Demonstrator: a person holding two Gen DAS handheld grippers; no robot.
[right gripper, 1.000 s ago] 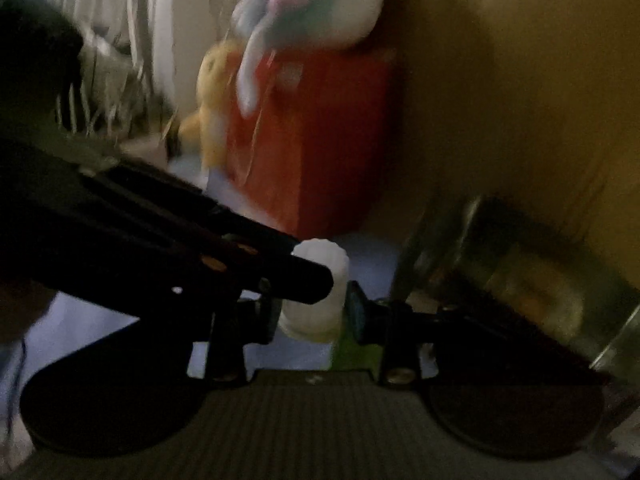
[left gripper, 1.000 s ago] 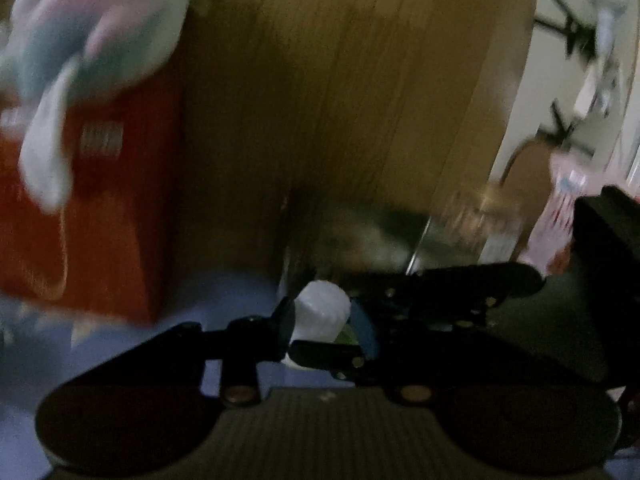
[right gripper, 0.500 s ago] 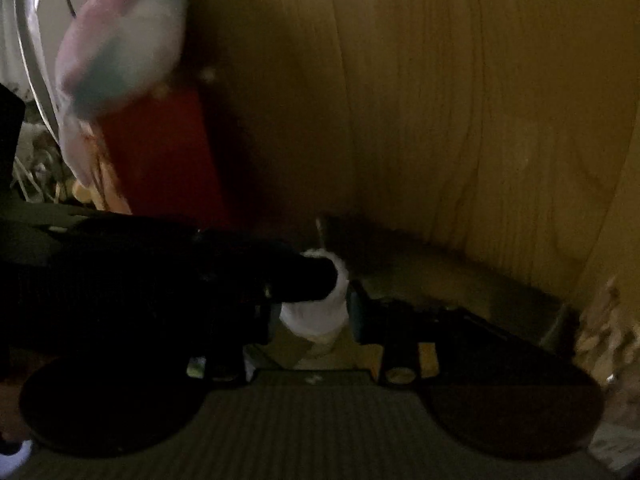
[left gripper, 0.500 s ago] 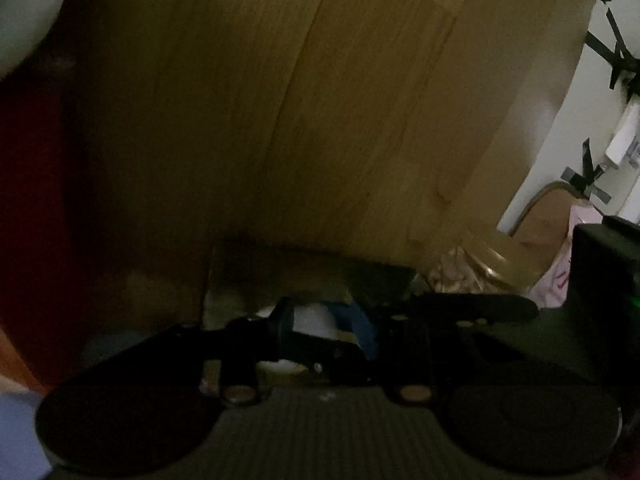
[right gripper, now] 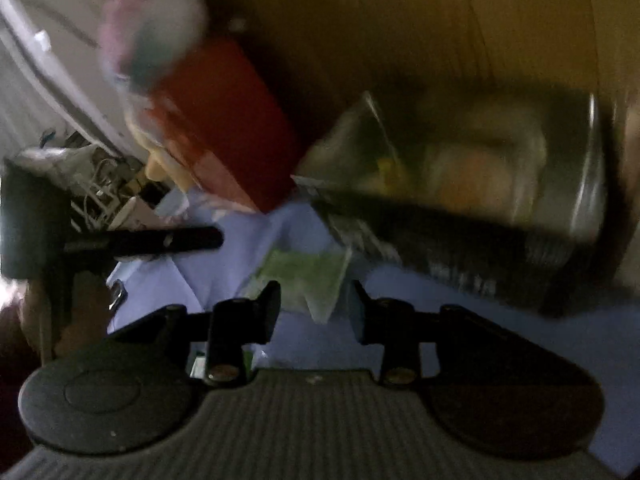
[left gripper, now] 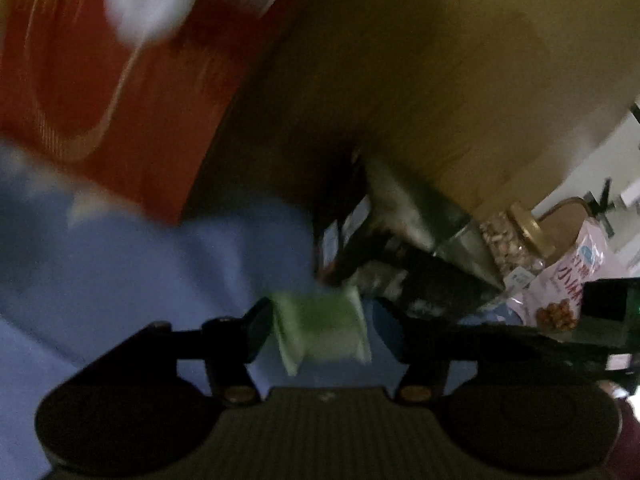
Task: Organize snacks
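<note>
A small green snack packet sits between the fingers of my left gripper, above the blue cloth. The left jaws are opening, and a gap shows between the packet and the right-hand finger. In the right wrist view the same green packet lies just ahead of my right gripper. Only its corner reaches between the parted fingers, and neither pad presses on it. One finger of the left gripper crosses the left side of that view. Everything is blurred.
A red box with a plush toy on top stands by the wooden panel. A clear bin of snacks, a nut jar and a pink snack bag are at the right. A hand shows at the lower left.
The white lump that both grippers gripped no longer shows. The left jaws have widened, with a green packet now between them. The two grippers have moved apart and both views have rolled.
</note>
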